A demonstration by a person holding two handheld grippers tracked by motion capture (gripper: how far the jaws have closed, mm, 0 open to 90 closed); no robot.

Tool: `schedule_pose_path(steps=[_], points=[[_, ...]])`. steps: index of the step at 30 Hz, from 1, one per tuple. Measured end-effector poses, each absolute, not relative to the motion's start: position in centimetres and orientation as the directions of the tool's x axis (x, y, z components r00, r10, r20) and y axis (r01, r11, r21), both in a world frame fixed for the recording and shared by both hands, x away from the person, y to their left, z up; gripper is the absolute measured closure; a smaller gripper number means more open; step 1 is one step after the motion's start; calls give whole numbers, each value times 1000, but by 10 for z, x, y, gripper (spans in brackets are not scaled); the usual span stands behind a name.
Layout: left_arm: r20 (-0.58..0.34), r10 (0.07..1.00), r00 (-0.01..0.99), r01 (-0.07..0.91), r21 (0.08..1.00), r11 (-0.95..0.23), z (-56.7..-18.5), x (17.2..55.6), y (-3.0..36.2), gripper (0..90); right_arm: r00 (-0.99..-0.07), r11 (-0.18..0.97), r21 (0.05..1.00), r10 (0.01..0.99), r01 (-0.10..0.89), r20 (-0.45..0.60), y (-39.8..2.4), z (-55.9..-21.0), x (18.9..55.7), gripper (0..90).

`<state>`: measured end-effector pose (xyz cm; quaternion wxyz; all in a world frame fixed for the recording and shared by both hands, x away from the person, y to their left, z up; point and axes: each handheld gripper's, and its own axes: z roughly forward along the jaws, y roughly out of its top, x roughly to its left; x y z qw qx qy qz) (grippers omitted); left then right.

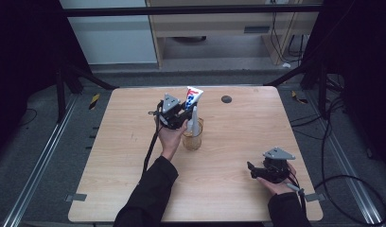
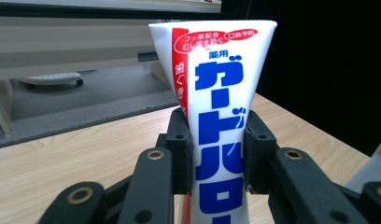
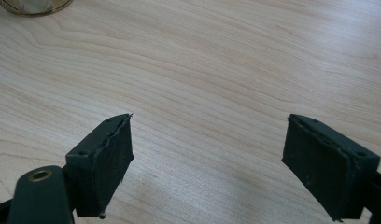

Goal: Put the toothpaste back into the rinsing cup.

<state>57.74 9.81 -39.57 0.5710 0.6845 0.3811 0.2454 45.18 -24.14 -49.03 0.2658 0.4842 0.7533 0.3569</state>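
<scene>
two grippers: left gripper (image 1: 181, 116) pinching the upright toothpaste tube (image 1: 193, 98) directly above the amber cup (image 1: 193, 137); right gripper (image 3: 209, 163) spread, well apart from the cup

Your white plastic toothpaste tube (image 2: 221, 116) carried bold blue lettering and a red stripe; the amber glass cup (image 1: 193, 138) was gold-rimmed, your pale wood-grain table (image 1: 238, 137) marked by a dark round spot (image 1: 226, 99).

Right gripper (image 3: 209, 163) over bare wooden table (image 3: 216, 70), black jaws spread wide, nothing between pads (image 3: 111, 158). Gold-rimmed round object (image 3: 34, 5) cut off at top-left corner, well apart from jaws.
</scene>
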Motion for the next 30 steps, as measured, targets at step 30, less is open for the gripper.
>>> schedule_pose_path(steps=[30], points=[[-102,801,589,312,944,-109,-426,573,104,646,-388,276,789,920,549,-52,-240,-491,451,154]])
